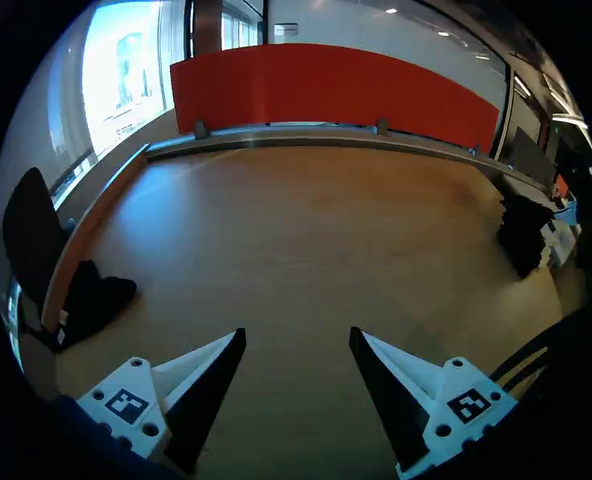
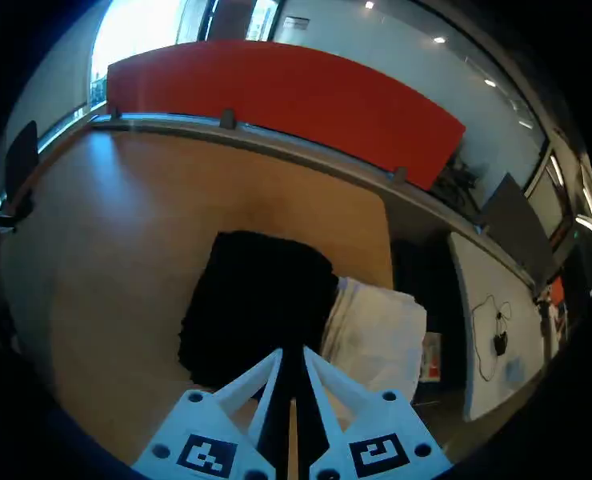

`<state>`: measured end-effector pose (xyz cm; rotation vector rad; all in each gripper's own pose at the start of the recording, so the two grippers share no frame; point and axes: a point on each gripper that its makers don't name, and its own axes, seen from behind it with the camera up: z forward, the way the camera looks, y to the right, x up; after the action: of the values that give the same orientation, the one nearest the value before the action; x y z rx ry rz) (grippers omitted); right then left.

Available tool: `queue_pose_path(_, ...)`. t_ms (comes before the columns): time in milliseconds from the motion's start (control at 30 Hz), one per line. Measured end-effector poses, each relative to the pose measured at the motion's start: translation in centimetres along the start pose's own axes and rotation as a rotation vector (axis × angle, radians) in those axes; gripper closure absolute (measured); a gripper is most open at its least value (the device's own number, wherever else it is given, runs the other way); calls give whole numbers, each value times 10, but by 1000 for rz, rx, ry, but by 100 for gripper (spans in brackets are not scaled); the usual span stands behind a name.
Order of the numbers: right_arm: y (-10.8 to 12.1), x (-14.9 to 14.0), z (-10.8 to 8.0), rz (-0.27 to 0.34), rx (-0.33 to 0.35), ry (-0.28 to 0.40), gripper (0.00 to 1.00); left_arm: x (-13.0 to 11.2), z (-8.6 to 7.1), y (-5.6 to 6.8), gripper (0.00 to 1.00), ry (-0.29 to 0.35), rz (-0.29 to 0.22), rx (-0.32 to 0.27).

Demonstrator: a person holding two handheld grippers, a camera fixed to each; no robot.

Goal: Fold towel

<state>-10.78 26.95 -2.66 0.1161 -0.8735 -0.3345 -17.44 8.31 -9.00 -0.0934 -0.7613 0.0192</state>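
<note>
Nearest, the right gripper (image 2: 293, 350) had its fingers pressed together, tips over a black towel (image 2: 248, 304) lying crumpled, its folds too dark to read. A white towel (image 2: 380, 332) touched it by the desk's (image 2: 136, 240) right edge. The left gripper (image 1: 296, 331) stood spread over bare wood. Farther off, a dark heap (image 1: 96, 300) sat at the left edge, and a red partition (image 1: 328, 88) lined the far edge.

No text can be read; the wall sign (image 1: 286, 30), perhaps lettered, is too blurred.
</note>
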Motion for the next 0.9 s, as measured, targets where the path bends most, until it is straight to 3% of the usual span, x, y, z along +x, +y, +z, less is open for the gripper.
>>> queue_pose_path(467, 10, -53, 27, 63, -20, -98, 95, -1, -3, 0, 4, -5, 6, 15)
queue_pose_path(900, 4, -80, 55, 105, -11, -155, 95, 0, -4, 1, 4, -8, 13, 28)
